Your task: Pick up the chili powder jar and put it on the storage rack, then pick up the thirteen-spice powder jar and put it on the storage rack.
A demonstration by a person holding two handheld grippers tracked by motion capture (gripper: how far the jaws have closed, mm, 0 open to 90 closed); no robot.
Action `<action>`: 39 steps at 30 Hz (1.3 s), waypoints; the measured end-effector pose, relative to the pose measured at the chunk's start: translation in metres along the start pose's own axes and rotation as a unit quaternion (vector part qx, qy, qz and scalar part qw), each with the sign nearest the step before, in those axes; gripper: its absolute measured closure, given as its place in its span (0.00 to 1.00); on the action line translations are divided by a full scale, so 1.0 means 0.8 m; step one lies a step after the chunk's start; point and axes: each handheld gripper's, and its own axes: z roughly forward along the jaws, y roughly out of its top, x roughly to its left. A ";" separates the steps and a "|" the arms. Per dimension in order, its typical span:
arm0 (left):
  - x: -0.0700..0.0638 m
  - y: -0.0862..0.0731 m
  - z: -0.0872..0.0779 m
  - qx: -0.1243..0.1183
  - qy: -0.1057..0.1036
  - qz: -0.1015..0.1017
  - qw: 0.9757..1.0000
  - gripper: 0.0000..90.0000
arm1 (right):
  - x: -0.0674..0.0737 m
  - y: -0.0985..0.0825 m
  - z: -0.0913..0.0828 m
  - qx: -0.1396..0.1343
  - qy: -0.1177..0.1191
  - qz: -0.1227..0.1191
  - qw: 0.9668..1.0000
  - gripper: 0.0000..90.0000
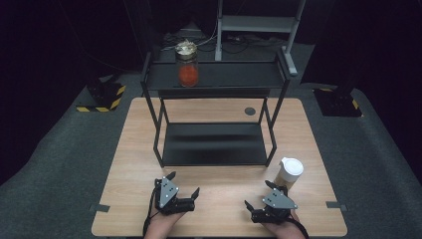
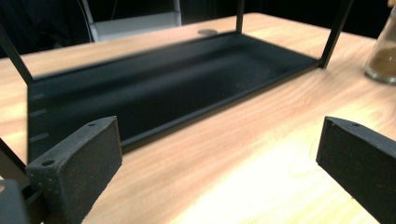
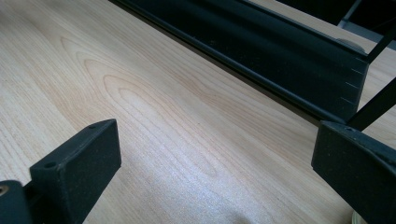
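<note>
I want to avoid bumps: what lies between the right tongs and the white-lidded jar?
Nothing: in the high view the right tongs sit just in front of the white-lidded jar, with no object between them.

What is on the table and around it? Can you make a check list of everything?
Surface: pale wooden table, bare wood between the grippers.
Job's things: white-lidded glass jar of brownish stuff stands by the right gripper; glass jar of red stuff stands on the top shelf of the black metal two-level rack, whose lower shelf is bare.
Clutter: grey tape marks at the table's side edges.
Grippers: left gripper and right gripper both open, holding nothing, low over the near edge.
Cables: black cable trails from the left gripper.
Surroundings: grey carpet, yellow-black striped base, grey metal stand.
</note>
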 end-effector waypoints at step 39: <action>-0.023 -0.003 0.002 0.027 0.017 0.071 0.997 0.01 | 0.001 -0.013 -0.006 -0.028 -0.014 0.027 0.999 0.01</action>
